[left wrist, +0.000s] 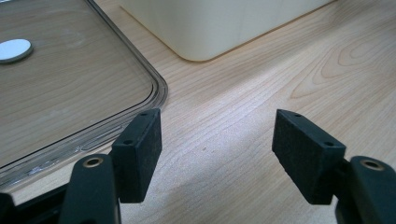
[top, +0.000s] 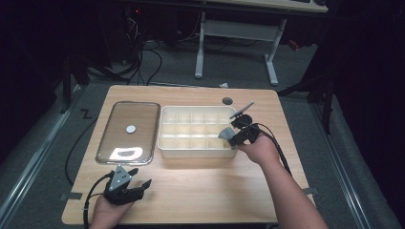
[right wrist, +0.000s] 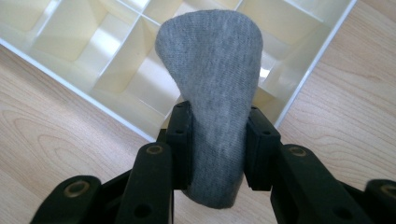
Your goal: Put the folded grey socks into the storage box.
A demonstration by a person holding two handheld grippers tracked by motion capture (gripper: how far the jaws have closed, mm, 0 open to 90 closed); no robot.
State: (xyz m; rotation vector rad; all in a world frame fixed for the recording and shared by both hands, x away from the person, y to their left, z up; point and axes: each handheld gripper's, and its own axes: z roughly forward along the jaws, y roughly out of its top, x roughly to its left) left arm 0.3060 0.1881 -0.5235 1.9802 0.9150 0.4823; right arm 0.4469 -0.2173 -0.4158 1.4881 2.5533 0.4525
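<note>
Right gripper (right wrist: 218, 149) pinches a grey cloth roll (right wrist: 212, 93) between both pads, the roll standing up out of the jaws; in the high view it sits over the near right corner of the cream divided tray (top: 165, 143), above the compartments there. Left gripper (left wrist: 217, 156), jaws spread wide with nothing between them, rests on the wooden table (top: 215, 186) near the front edge, below the clear lid (top: 107, 138) that lies flat just left of the tray.
</note>
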